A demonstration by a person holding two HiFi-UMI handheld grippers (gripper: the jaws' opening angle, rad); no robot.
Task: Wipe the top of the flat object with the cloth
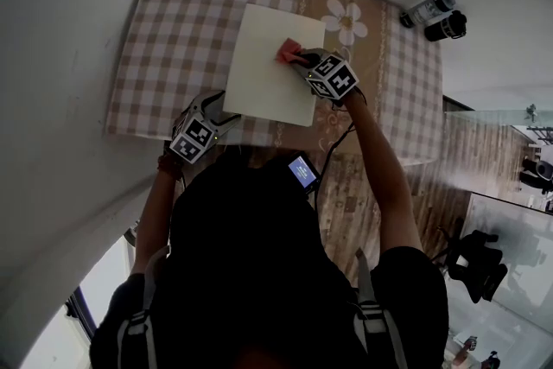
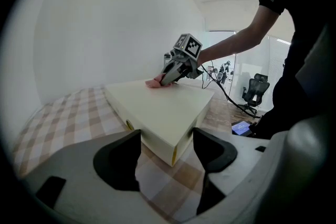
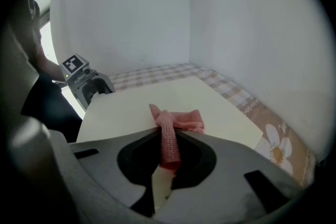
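I see a pale cream flat rectangular box (image 1: 268, 69), a pink knitted cloth (image 1: 288, 52) and a beige-and-white checked tablecloth (image 1: 173, 39) with a tan band (image 1: 370, 47) bearing a white daisy print (image 1: 346, 20), yellow-centred.

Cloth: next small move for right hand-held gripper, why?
Probably drag the cloth toward the near edge. The right hand-held gripper clamps it by the far-right corner of the flat object; most of the top lies nearer. The open left hand-held gripper straddles the near corner.
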